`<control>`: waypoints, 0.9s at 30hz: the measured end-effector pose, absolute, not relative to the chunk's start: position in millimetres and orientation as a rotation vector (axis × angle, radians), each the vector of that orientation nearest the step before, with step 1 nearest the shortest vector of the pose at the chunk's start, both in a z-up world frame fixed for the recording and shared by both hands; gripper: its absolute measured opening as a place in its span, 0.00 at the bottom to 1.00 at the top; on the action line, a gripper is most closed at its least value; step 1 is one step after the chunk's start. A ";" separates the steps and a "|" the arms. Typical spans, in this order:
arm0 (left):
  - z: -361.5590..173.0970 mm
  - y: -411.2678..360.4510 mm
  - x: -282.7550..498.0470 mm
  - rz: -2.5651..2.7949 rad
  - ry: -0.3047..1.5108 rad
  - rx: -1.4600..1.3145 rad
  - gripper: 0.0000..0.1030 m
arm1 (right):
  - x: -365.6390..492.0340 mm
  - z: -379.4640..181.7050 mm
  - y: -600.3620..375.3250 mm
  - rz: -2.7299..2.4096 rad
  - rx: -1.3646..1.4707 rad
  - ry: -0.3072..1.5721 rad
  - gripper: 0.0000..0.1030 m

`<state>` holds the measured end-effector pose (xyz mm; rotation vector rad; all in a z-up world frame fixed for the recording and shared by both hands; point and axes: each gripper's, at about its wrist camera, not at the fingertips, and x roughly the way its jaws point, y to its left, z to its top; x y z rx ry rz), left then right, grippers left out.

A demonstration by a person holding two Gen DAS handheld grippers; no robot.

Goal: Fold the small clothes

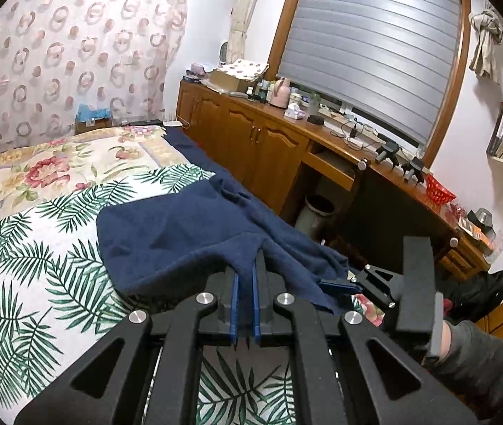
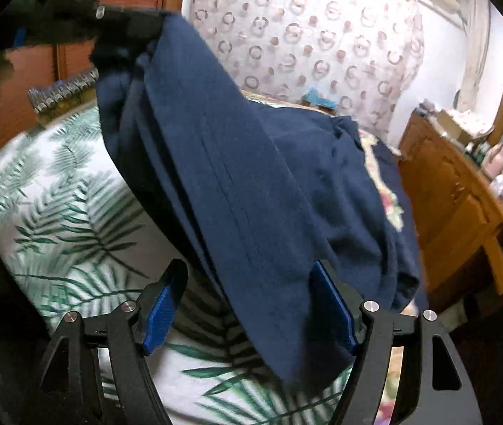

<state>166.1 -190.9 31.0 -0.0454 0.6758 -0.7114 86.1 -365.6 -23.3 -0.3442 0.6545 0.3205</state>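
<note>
Left gripper (image 1: 246, 265): pressed together, pinching navy garment (image 2: 237, 184), lifted off leaf-print bedspread (image 1: 32, 265). Right gripper (image 2: 251, 304): spread, cloth hanging between pads unclamped. Risk: single pinch slipping, garment bunching or sliding off bed edge.

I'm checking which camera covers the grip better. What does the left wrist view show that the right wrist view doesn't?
Left wrist only: the left gripper pinched shut on the navy garment, and the window blind.
Right wrist only: the right gripper open, the cloth hanging between its blue pads without being pressed.
Both: the garment, the leaf-print bedspread and the wooden cabinet.
</note>
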 end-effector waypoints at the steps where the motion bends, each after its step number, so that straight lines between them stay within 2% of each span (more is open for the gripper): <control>1: 32.5 -190.2 167.1 -0.711 0.671 -0.049 0.06 | 88.0 -23.7 -363.7 0.306 -0.363 0.652 0.73; 6: 37.2 -183.3 175.9 -0.705 0.654 -0.072 0.06 | 102.1 -22.6 -354.7 0.246 -0.431 0.631 0.73; 8: 36.2 -176.6 180.7 -0.700 0.655 -0.091 0.06 | 111.7 -14.3 -354.7 0.248 -0.419 0.621 0.47; 9: 35.7 -173.9 182.8 -0.699 0.655 -0.098 0.06 | 120.1 -13.9 -353.0 0.257 -0.404 0.623 0.26; 10: 35.3 -170.0 186.0 -0.689 0.652 -0.102 0.06 | 127.1 -7.9 -354.1 0.266 -0.380 0.624 0.17; 17: 37.9 -149.2 217.3 -0.598 0.642 -0.107 0.06 | 177.6 53.0 -346.7 0.311 -0.376 0.546 0.14; 22: 21.8 -136.3 250.6 -0.508 0.673 -0.089 0.08 | 237.6 61.8 -312.0 0.359 -0.412 0.540 0.14; 25: 12.4 -126.0 264.8 -0.494 0.692 -0.092 0.17 | 275.8 54.7 -300.4 0.402 -0.383 0.574 0.14; 26: 10.3 -122.6 266.2 -0.481 0.687 -0.086 0.24 | 290.0 49.8 -301.8 0.414 -0.367 0.589 0.14; 27: 10.0 -119.7 266.8 -0.468 0.676 -0.079 0.36 | 300.3 46.7 -303.9 0.422 -0.350 0.602 0.14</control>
